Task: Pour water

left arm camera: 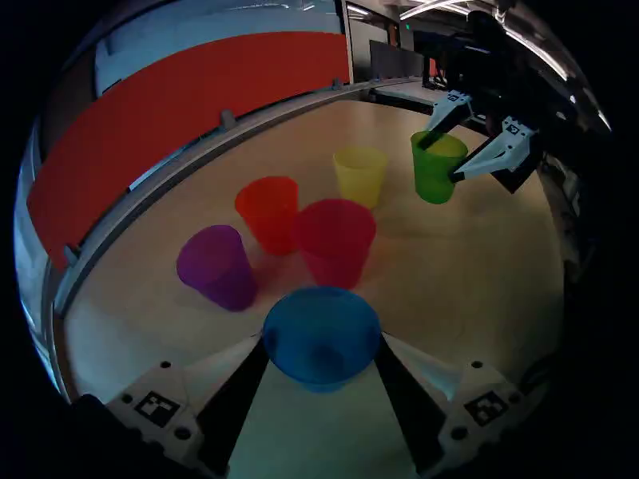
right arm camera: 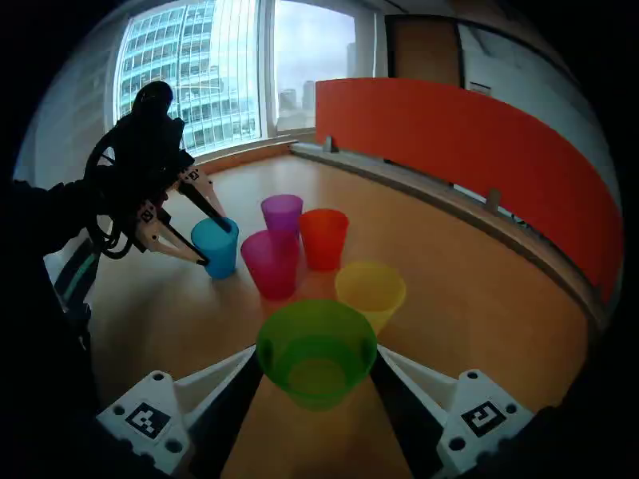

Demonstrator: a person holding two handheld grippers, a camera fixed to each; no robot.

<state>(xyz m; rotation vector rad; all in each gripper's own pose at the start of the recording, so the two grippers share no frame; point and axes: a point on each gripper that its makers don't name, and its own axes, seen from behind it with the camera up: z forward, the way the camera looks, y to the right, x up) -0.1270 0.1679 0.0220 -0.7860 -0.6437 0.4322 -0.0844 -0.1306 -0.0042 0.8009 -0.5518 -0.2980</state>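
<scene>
Blue cup [left arm camera: 322, 339]: upright, bottom centre of the left gripper view, clamped between the two fingers of the left gripper [left arm camera: 321, 346]; both fingers press on its sides. I cannot tell whether it holds water.

Green cup [right arm camera: 317, 351]: upright, bottom centre of the right gripper view, held the same way by the right gripper [right arm camera: 317, 355], a finger against each side. The bottom looks paler; I cannot tell if that is liquid.

In the left gripper view I see the green cup at upper right with the right gripper's fingers around it. In the right gripper view the blue cup sits at left, pinched by the left gripper, with a dark-sleeved hand [right arm camera: 140, 172] behind it.

Between the two held cups, on the wooden table [left arm camera: 471, 263]: purple cup [left arm camera: 217, 267], orange cup [left arm camera: 269, 211], red cup [left arm camera: 334, 239], yellow cup [left arm camera: 360, 176], all upright and close together. The red cup stands just in front of the orange one.

Red panel [left arm camera: 200, 104] runs along the table's far edge. Windows [right arm camera: 208, 72] at upper left of the right gripper view.
</scene>
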